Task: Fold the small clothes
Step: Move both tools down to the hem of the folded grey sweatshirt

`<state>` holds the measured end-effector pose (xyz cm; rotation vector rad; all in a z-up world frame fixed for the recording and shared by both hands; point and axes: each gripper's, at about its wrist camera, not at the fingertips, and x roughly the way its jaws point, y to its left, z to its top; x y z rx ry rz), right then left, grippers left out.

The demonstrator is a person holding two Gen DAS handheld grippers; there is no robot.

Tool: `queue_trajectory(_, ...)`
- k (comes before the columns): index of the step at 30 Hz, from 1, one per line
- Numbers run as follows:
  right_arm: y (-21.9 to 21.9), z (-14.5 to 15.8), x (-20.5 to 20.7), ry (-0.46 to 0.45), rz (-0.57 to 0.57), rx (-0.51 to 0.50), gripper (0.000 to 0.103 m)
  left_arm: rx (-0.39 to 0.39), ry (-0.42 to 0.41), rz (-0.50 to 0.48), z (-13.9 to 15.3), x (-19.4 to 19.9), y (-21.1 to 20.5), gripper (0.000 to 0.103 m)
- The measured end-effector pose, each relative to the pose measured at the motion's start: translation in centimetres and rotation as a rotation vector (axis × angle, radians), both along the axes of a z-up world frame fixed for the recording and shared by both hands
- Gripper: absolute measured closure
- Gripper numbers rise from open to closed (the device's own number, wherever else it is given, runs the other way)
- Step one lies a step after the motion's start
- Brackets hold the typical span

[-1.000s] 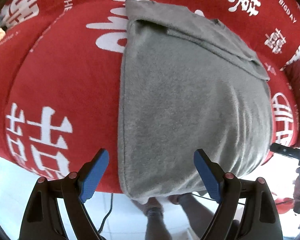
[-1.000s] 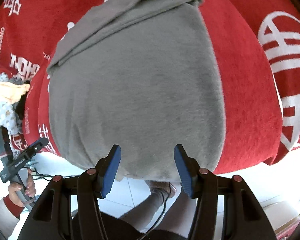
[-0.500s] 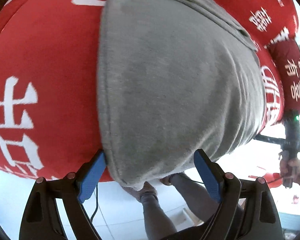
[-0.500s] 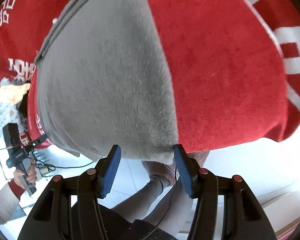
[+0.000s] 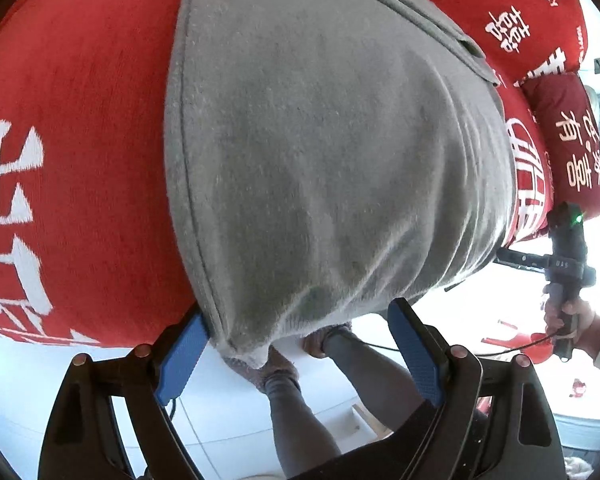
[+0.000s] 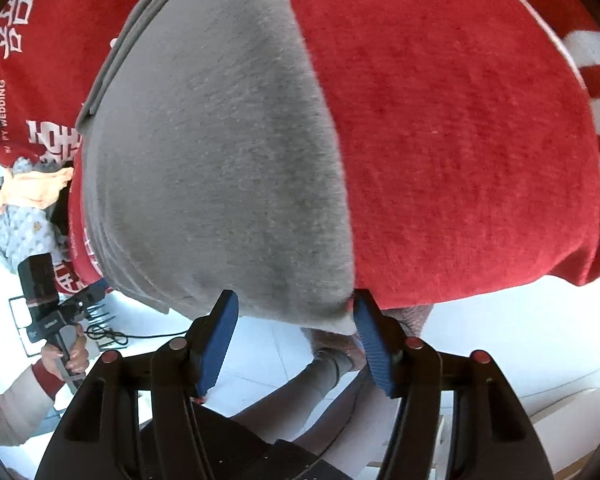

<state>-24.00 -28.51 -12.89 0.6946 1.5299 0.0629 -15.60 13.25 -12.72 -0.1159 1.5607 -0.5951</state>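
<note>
While both claws sit wide open at the near hem, the left claw [image 5: 298, 354] has its left pad touching the bottom-left corner of the grey garment [image 5: 320, 152], right pad apart from the cloth, gripping nothing. Right claw [image 6: 296, 342] brackets the garment's bottom-right corner, right pad just touching the hem edge, left pad just beside the cloth, not clamped. Grey garment lies flat on the red cloth [image 5: 80, 128] with white characters covering the worktop, hem hanging slightly over the near edge, a folded band across its far end. Further off, a small red cushion [image 5: 568, 136] at the right.
</note>
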Motion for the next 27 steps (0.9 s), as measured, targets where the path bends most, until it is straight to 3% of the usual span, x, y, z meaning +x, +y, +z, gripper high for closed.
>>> queue_trajectory(5, -1.6, 1.9, -0.4, -0.073, -0.081, -0.003, 0.038, -0.047, 0.004, -0.01, 0.4, 0.1, -0.4, 0.015)
queue_trajectory(9, -2.2, 1.5, 0.4, -0.073, -0.065, 0.024, 0.038, -0.071, 0.01, -0.013, 0.5, 0.3, -0.9, 0.015)
queue_trajectory(14, -0.5, 1.0, 0.4, -0.075, 0.019, 0.176, 0.038, -0.083, 0.013, -0.015, 0.4, 0.3, -0.7, 0.015)
queue_trajectory(19, 1.4, -0.8, 0.8, -0.058, 0.077, 0.26, 0.038, -0.059, 0.004, -0.041, -0.1, 0.1, -1.4, 0.015)
queue_trajectory(27, 1.3, -0.7, -0.4, -0.036, 0.033, 0.223, 0.038, -0.039, 0.014, -0.029, -0.1, 0.2, -1.6, 0.015)
